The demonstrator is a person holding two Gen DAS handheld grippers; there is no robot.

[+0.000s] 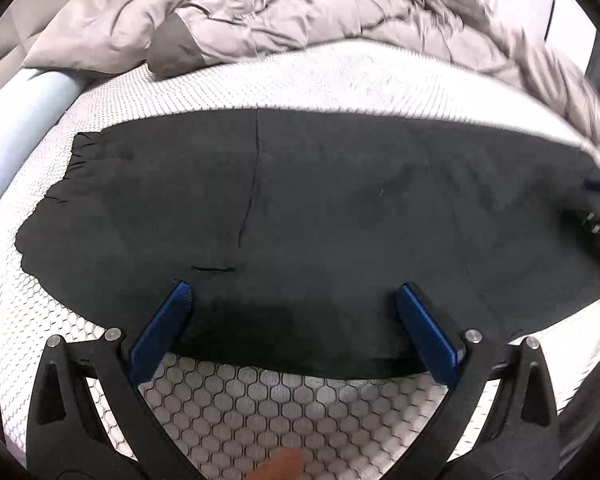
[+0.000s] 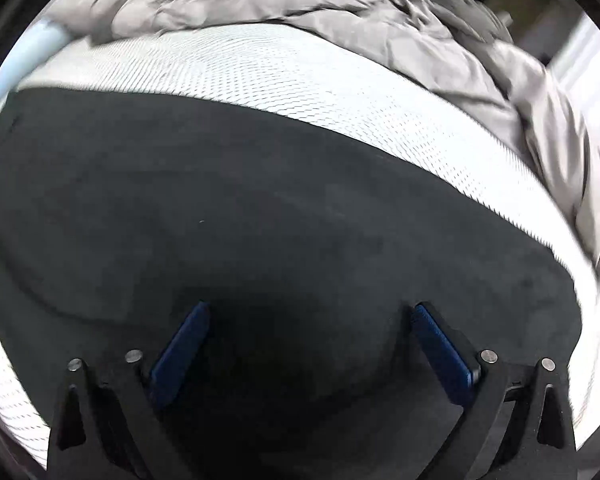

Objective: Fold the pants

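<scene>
- White mattress (image 1: 260,404) with a honeycomb quilt pattern, bare along its near edge.
- Rumpled grey duvet (image 1: 284,12) heaped along the far side, spilling down the right edge.
- Pale blue bolster (image 1: 16,128) at the far left corner.
- Black pants (image 1: 320,208) spread flat across the mattress middle, lengthwise left to right (gathered waistband toward the left edge), near hem just short of the near edge.
- Left gripper (image 1: 292,296) low over the pants' near hem, jaws wide, nothing between the blue pads (image 1: 164,328).
- Right gripper (image 2: 310,312) above the pants' right part, jaws wide, holding nothing; edges blurred.
</scene>
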